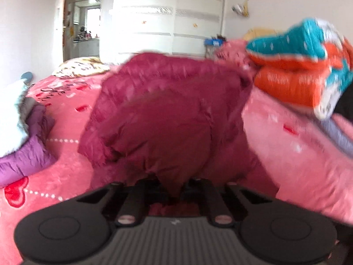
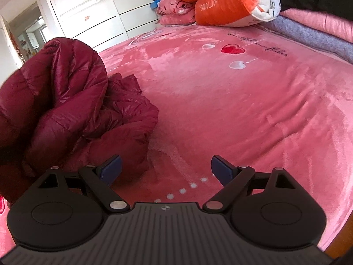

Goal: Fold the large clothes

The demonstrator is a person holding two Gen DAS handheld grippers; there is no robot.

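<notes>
Jacket (image 1: 167,114) bunched on bed (image 2: 242,101), fabric clamped in left gripper (image 1: 174,190) so it can be lifted and spread. Right gripper (image 2: 166,170) hangs beside it, jaws apart, holding nothing.

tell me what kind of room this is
Most likely a home bedroom: a bed under a pink heart-print blanket, folded quilts stacked on it, and a tall white wardrobe along the far wall.

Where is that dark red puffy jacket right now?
The dark red puffer jacket lies bunched on the pink bedspread, at the left of the right wrist view; the left gripper is shut on its fabric.
</notes>
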